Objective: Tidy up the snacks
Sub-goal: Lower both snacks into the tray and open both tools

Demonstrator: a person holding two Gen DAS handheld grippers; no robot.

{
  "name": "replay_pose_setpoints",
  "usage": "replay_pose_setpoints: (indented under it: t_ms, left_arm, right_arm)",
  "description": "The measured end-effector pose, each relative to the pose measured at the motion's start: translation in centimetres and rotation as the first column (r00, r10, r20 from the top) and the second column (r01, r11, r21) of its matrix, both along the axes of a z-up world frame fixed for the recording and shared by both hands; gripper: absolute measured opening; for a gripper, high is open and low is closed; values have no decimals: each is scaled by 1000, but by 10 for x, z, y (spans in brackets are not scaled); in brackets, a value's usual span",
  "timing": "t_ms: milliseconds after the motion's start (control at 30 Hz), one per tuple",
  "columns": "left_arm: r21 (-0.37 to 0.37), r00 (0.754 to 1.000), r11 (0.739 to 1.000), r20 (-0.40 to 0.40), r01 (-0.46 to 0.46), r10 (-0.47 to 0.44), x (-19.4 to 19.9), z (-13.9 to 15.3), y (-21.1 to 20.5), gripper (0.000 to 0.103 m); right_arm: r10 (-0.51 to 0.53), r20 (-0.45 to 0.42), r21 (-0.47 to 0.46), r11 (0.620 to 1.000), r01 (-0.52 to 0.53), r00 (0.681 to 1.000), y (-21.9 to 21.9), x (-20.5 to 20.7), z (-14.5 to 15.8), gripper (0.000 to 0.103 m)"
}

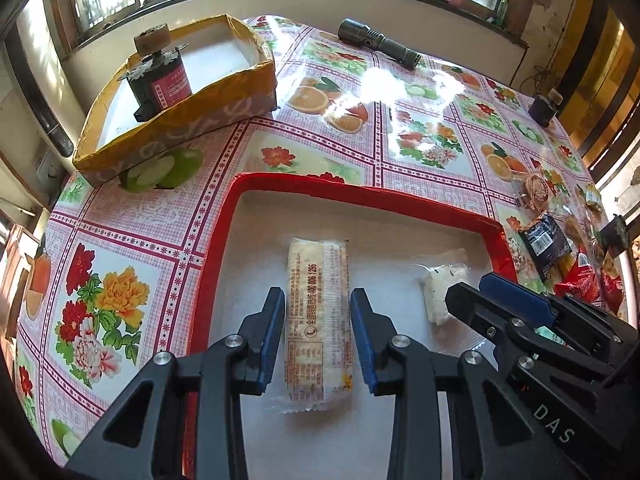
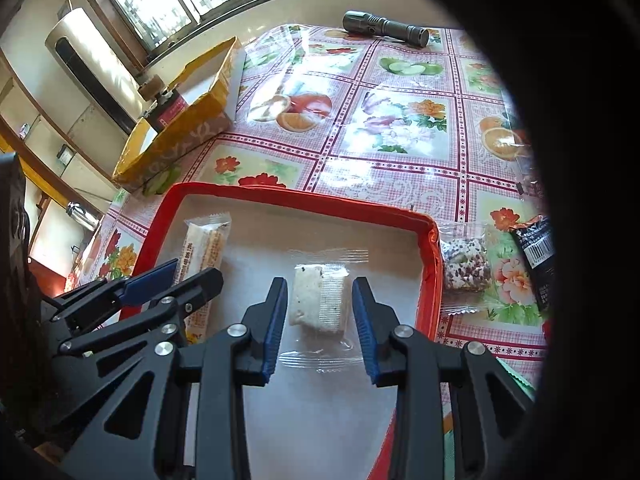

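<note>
Side by side over a red-rimmed tray on a flowered tablecloth, two hand-held grippers each stand astride a wrapped snack; the left gripper has its blue pads set either side of a long snack bar that lies flat on the tray floor, its long axis running straight away between the fingers, with a sliver of gap showing at each pad, so the jaws look parted, not pinching; the right gripper likewise brackets a short white rice cake in clear film, its pads just clear of the wrap; each snack lies directly ahead of its own gripper, the bar to the left, the cake to the right; the bar's pale wrapper carries orange print; more packets wait on the cloth beyond the tray's right rim; a yellow box sits farther off.
</note>
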State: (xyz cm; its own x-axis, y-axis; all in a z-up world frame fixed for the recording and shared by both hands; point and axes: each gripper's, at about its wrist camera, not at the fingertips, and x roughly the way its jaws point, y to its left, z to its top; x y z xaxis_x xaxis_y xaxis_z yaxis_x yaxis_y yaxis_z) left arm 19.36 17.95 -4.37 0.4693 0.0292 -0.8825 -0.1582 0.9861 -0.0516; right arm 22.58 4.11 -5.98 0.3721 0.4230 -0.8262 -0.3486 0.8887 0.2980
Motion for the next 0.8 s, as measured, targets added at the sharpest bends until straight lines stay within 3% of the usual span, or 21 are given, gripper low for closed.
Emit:
replay_pose_setpoints:
  t_ms: [133, 467, 567, 633, 800]
  left_arm:
    - [18, 1000, 1000, 8, -10, 10, -6, 3, -3, 45]
    - [28, 1000, 1000, 27, -8, 8, -35, 10, -20, 46]
    - [18, 999, 1000, 33, -22, 21, -48, 15, -26, 51]
    - [45, 999, 998, 24, -47, 46, -58, 16, -33, 62]
    - [29, 1000, 999, 16, -22, 22, -85, 16, -59, 64]
  right_arm:
    - [-8, -4, -22, 1000, 8, 1000, -6, -5, 0, 36]
    - [0, -10, -21, 1000, -1, 1000, -24, -36, 6, 37]
    - [8, 3, -24, 1000, -7, 1000, -31, -51, 12, 40]
    - [10, 15, -21, 1000, -10, 1000, -37, -64, 16, 44]
    - [6, 29, -6, 1000, -6, 1000, -60, -96, 20, 50]
